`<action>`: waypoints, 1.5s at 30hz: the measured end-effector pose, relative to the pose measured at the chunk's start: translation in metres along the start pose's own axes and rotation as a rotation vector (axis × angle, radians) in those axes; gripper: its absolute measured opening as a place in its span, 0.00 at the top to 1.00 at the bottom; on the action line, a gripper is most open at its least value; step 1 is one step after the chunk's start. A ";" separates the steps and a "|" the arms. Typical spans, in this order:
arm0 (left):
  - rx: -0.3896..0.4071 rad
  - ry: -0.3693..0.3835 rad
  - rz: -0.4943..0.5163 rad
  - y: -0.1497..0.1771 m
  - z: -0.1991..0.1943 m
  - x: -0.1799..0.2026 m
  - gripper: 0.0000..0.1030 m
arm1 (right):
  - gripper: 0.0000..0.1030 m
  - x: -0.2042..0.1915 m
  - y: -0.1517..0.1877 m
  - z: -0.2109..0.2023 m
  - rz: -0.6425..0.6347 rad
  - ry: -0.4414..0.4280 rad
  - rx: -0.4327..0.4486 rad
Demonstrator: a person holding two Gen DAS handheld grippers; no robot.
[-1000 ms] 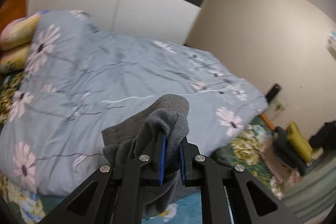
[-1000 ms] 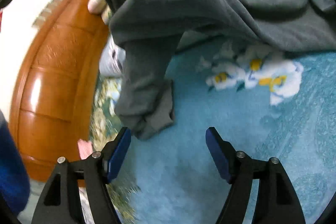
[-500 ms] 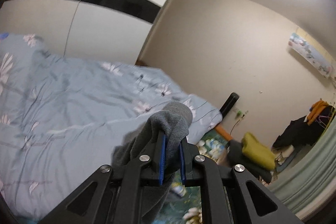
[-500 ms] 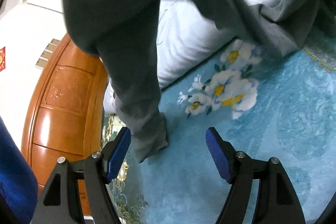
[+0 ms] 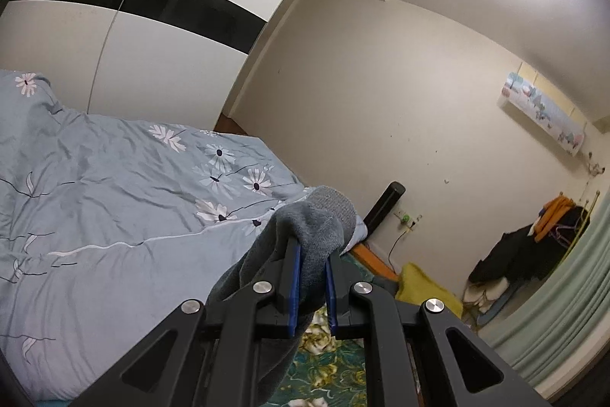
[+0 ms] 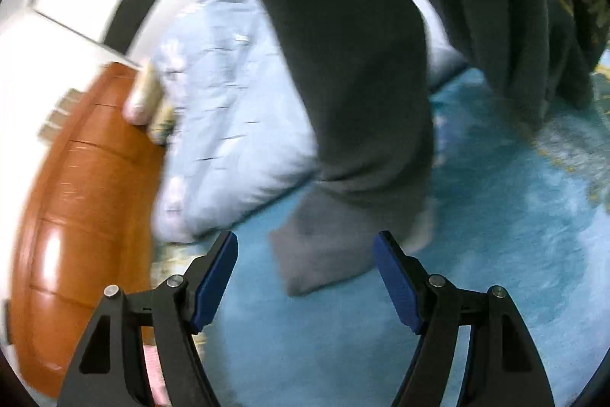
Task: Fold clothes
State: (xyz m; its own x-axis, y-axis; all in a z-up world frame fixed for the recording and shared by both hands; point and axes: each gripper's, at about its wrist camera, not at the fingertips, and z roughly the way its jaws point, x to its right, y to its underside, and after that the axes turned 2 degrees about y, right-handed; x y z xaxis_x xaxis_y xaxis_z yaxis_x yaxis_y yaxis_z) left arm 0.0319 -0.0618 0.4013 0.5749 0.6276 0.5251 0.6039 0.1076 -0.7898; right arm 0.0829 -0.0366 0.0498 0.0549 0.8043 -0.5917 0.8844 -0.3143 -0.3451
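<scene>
garment: grey sweatshirt (image 6: 362, 82), soft and floppy, hanging over the bed (image 6: 476, 254)
left hand-held gripper (image 5: 310, 277): pinching its cuff
right hand-held gripper (image 6: 305, 277): spread wide, empty
next grab: probably the dangling cuff (image 6: 328, 254)

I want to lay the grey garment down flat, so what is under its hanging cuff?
Under the cuff lies the blue floral bedsheet, bare where visible. The spot directly beneath the fabric is covered. The right gripper is open just before it.
</scene>
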 end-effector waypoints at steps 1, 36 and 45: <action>0.009 -0.006 0.004 -0.002 -0.002 0.001 0.89 | 0.27 0.009 0.000 0.003 0.019 0.022 -0.005; -0.188 -0.385 -0.146 0.086 -0.028 -0.257 0.88 | 0.90 -0.100 0.073 0.139 -0.728 0.430 -0.399; -0.125 -0.416 -0.302 0.097 -0.068 -0.304 0.88 | 0.91 0.036 -0.008 -0.064 -0.168 0.142 -0.079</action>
State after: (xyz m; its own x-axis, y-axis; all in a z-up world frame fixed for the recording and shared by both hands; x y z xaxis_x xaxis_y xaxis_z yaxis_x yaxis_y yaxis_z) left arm -0.0464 -0.2951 0.1863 0.1133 0.8384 0.5332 0.7845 0.2539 -0.5658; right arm 0.1077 0.0271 0.0777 -0.0361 0.9065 -0.4206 0.9197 -0.1345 -0.3689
